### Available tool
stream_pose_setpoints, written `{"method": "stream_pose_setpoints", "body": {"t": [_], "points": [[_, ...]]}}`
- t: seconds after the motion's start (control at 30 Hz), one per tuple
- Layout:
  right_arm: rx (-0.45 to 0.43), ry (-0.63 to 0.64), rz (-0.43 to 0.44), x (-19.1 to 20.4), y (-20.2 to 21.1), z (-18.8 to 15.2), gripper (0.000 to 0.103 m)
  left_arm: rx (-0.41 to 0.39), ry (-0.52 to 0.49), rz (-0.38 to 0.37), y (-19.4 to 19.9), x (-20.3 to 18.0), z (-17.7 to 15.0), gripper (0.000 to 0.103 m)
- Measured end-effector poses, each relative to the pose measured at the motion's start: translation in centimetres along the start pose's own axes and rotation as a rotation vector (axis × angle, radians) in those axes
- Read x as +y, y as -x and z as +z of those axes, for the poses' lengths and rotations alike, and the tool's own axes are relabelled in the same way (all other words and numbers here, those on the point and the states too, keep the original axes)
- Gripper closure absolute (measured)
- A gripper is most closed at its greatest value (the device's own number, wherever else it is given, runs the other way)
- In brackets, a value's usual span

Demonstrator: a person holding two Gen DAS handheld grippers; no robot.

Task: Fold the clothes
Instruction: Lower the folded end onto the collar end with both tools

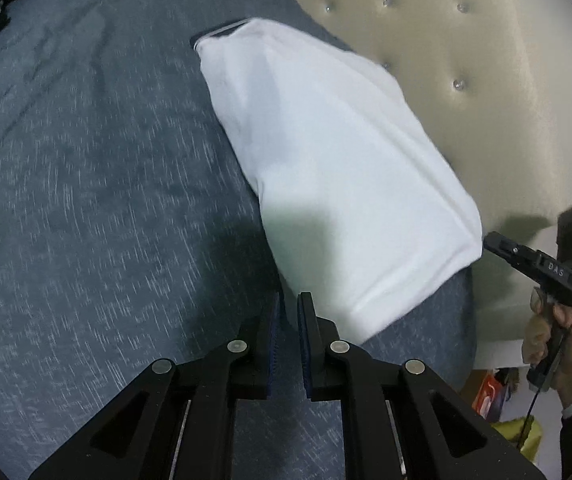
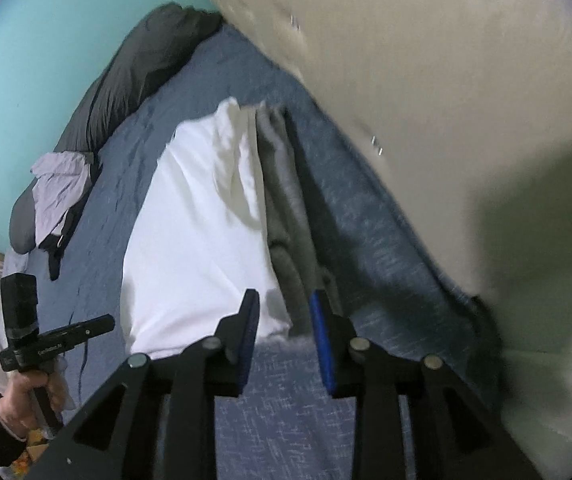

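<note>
A folded white garment [image 1: 326, 168] lies on the blue bed [image 1: 86, 180] beside the headboard [image 1: 466, 80] – apparently set aside, finished. Left tool [image 1: 289, 312] nearly shut, empty; right tool [image 2: 284, 312] partly open, empty.

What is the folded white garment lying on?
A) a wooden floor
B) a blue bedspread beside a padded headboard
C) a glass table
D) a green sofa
B: the white garment rests on the blue bedspread, right next to the cream tufted headboard.
</note>
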State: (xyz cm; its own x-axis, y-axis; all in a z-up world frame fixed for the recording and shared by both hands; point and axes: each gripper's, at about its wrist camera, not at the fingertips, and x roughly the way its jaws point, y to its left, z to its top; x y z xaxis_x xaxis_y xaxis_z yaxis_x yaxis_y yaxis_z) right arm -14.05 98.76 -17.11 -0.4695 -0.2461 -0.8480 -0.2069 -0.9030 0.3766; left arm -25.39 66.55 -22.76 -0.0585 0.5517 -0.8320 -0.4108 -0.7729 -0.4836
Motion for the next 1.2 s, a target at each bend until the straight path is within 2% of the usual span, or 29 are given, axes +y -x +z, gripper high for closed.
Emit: {"method": "stream_pose_setpoints", "body": {"t": [0.13, 0.2, 0.37, 0.47, 0.57, 0.63, 0.7, 0.87, 0.93, 1.2], "points": [[-0.037, 0.047, 0.03, 1.3, -0.1, 0.1, 0.078, -0.011, -0.03, -0.008, -0.5, -0.9, 0.6, 0.093], [-0.028, 0.072, 0.043, 2.1, -1.0, 0.1, 0.085, -0.007, -0.04, -0.007, -1.4, -1.4, 0.6, 0.093], [0.056, 0.021, -0.056, 0.7, -4.2, -0.4, 0.086, 0.031, -0.045, 0.002, -3.6, -1.2, 0.2, 0.093], [0.055, -0.014, -0.058, -0.1, -4.0, -0.5, 0.086, 0.036, -0.036, 0.002, -3.9, -0.7, 0.0, 0.093], [0.006, -0.001, -0.04, 0.5, -2.7, 0.8, 0.086, 0.027, -0.032, 0.003, -3.5, -0.4, 0.2, 0.093], [-0.044, -0.015, -0.001, 1.0, -1.8, 2.4, 0.086, 0.015, -0.022, 0.005, -3.1, 0.0, 0.5, 0.093], [-0.055, -0.015, 0.022, 2.1, -1.9, 4.5, 0.086, 0.008, -0.015, 0.011, -2.8, 0.2, 0.9, 0.093], [-0.002, 0.024, 0.01, 4.9, -4.7, 8.6, 0.084, -0.008, -0.004, 0.025, -2.4, 0.8, 2.0, 0.093], [0.024, 0.035, 0.006, 5.9, -6.3, 10.2, 0.077, -0.018, 0.0, 0.028, -1.9, 0.9, 2.1, 0.093], [0.094, 0.072, -0.036, 7.5, -10.7, 12.6, 0.076, -0.045, 0.02, 0.04, -0.4, 2.3, 2.4, 0.093]]}}
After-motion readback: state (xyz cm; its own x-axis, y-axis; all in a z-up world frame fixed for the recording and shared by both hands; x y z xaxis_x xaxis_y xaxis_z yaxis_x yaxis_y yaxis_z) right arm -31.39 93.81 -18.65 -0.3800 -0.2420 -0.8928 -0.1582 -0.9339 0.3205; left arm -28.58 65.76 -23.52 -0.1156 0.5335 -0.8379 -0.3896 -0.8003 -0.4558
